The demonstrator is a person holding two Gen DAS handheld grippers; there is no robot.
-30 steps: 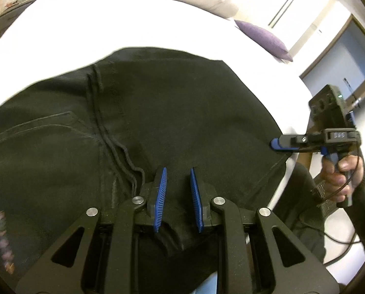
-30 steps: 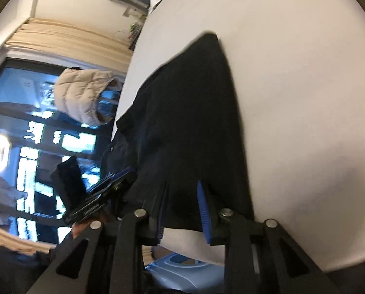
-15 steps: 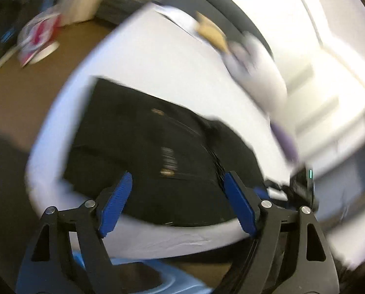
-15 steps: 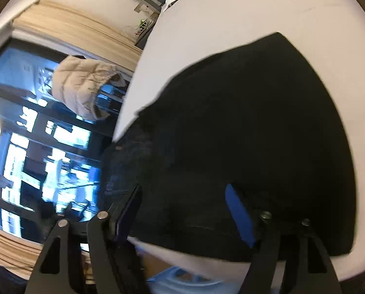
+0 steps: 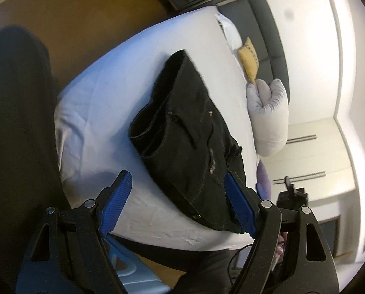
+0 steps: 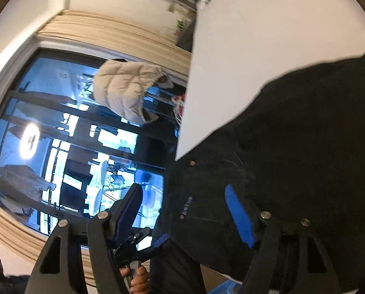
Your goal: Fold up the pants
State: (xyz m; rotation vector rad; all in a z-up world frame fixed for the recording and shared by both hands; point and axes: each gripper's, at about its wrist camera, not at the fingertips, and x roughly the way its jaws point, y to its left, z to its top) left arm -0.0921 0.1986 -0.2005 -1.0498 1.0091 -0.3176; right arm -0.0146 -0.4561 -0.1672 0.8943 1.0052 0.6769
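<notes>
The black pants lie folded in a thick stack on the white bed, waistband and rivets toward the near edge. My left gripper hovers open just off that edge, its blue pads wide apart and touching nothing. In the right wrist view the pants fill the right side. My right gripper stands open over their waistband corner; its jaws are closing slightly and the pads are clear of the cloth. The left gripper shows below, held by a hand.
A grey pillow, a yellow cushion and a purple cushion lie along the bed's far side by a dark headboard. A pale blue object sits below the bed's edge. A cream puffer jacket hangs before a window.
Both grippers were nearly shut at the pants' near edge and have opened wide. The left one has pulled back and rolled; the right one has drawn away toward the waistband corner.
</notes>
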